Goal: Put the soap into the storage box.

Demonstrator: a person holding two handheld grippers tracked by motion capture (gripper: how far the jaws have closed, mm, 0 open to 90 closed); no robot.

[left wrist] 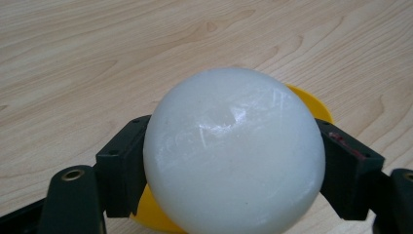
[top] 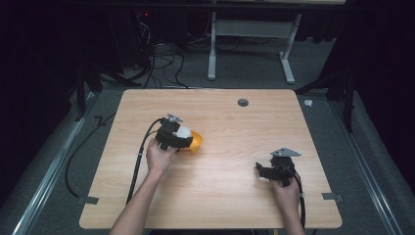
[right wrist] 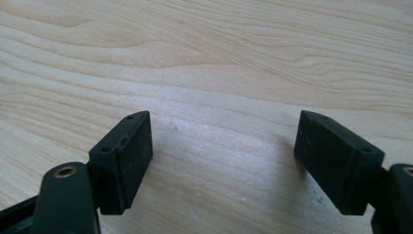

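Note:
A white ball (left wrist: 234, 151) is clamped between the two black jaws of my left gripper (top: 182, 137), which is shut on it. In the high view the white ball (top: 184, 131) hangs over a shallow yellow bowl (top: 196, 140) near the middle of the table. The yellow bowl (left wrist: 311, 105) peeks out behind and under the ball in the left gripper view. My right gripper (top: 263, 171) rests low at the table's right front, open, with bare wood between its jaws (right wrist: 221, 156).
The light wooden table (top: 220, 196) has a small dark round hole (top: 242, 102) near its far edge. Black cables trail from both grippers toward the front edge. Grey tape tabs sit at the front corners. A white desk frame stands on the floor beyond.

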